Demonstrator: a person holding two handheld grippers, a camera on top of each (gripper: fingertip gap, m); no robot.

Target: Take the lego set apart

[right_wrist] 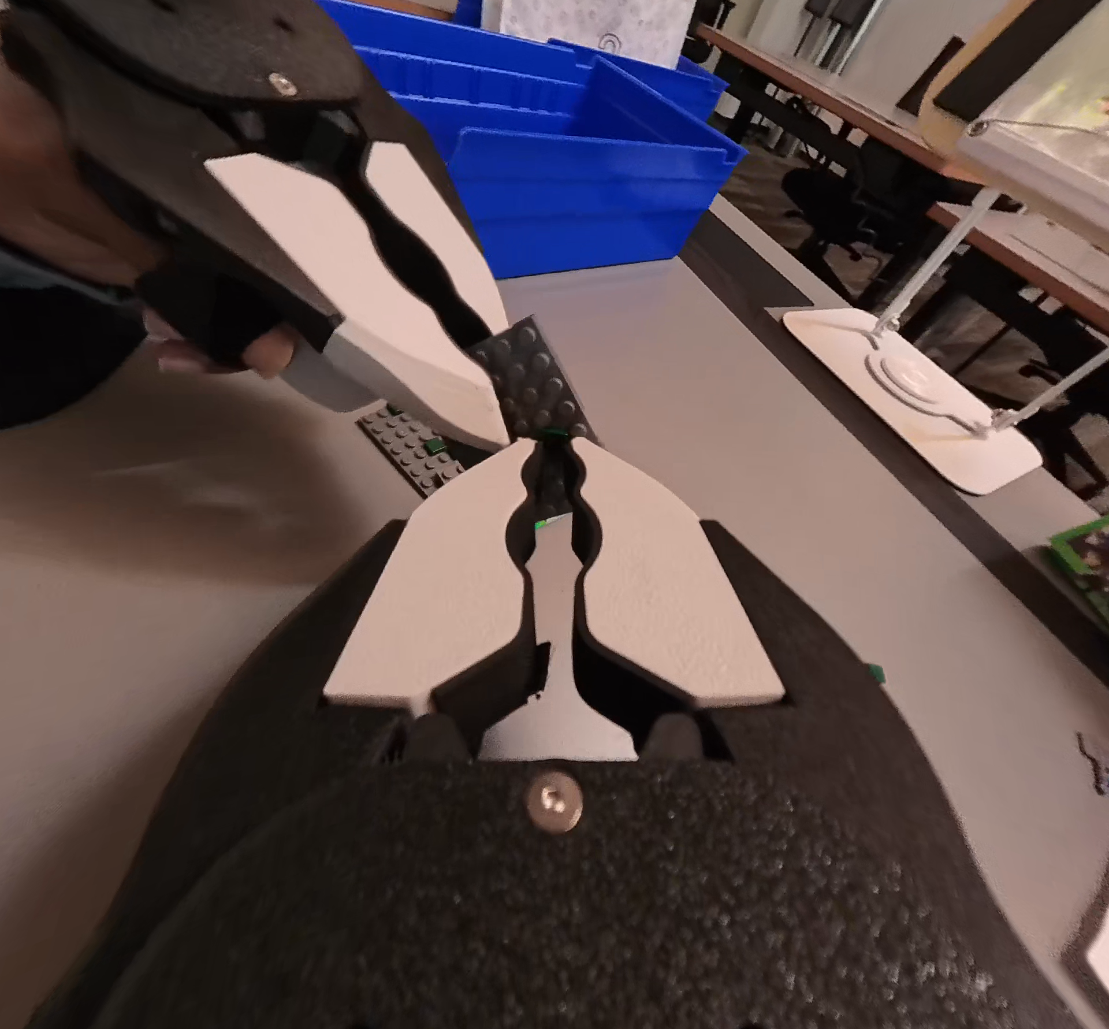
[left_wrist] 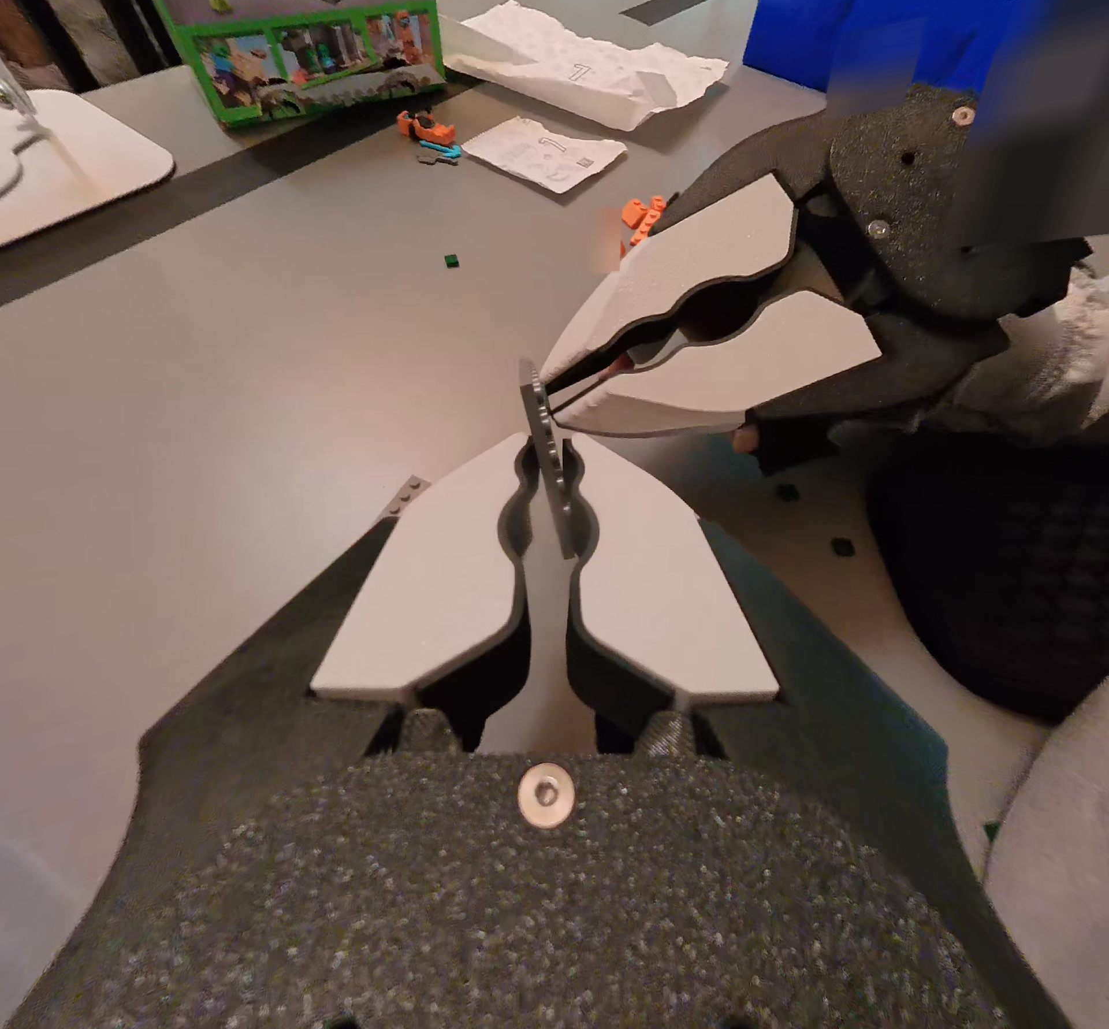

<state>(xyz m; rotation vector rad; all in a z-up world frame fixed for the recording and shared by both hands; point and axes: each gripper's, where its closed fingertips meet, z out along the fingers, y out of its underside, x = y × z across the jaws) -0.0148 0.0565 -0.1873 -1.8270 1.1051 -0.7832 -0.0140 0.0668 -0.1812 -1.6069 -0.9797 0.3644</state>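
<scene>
A: L tongs [left_wrist: 549, 454]?

B: Clenched on a thin dark grey studded lego plate [left_wrist: 545, 442], held edge-on between both tongs, up off the grey tabletop [left_wrist: 240, 400].

A: R tongs [right_wrist: 549, 445]?

B: Tips pinched on the same plate's other end, w/ a tiny green stud piece [right_wrist: 553, 433] right at the tips.

A: Other bits?

B: Bigger grey studded baseplate [right_wrist: 414, 448] flat on the table, under the L tongs in the R view. Orange lego bits [left_wrist: 642, 217] beyond the R tongs, blue plastic bins [right_wrist: 570, 184] further back. Green lego box [left_wrist: 300, 22] far ahead-left of the L tongs.
</scene>
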